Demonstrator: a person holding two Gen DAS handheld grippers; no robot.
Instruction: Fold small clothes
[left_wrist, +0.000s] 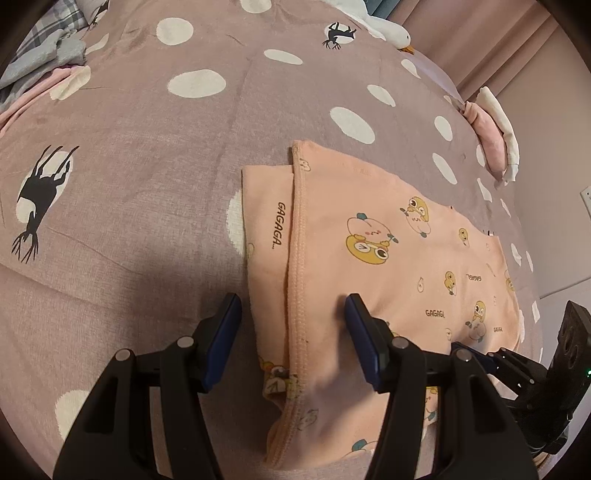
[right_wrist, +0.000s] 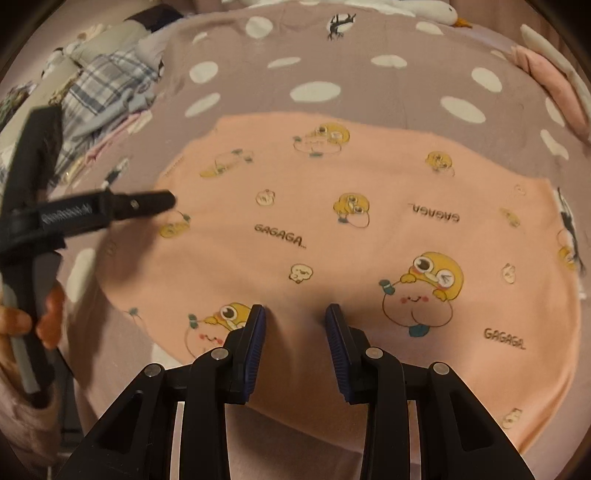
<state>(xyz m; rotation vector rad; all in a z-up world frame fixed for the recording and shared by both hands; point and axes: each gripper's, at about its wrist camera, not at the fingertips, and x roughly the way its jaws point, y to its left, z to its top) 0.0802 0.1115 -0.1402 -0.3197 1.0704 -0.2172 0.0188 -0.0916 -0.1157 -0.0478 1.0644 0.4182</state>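
Note:
A peach garment printed with yellow cartoon ducks and "GAGAGA" (left_wrist: 388, 258) lies folded on the bed. Its hemmed edge (left_wrist: 297, 258) runs toward me in the left wrist view. My left gripper (left_wrist: 291, 306) is open, its fingers straddling that hem at the garment's near left corner, one blue pad (left_wrist: 225, 332) over the sheet and the other on the fabric. The garment fills the right wrist view (right_wrist: 351, 221). My right gripper (right_wrist: 295, 314) is open with both pads pressing the garment's near edge. The left gripper also shows at the left of the right wrist view (right_wrist: 147, 201), blurred.
The bedsheet (left_wrist: 147, 155) is mauve with white dots and black deer. A plaid and grey clothes pile (right_wrist: 107, 85) lies at the far left. Pink and white folded cloth (left_wrist: 495, 140) and a white goose toy (left_wrist: 395, 35) lie at the far right.

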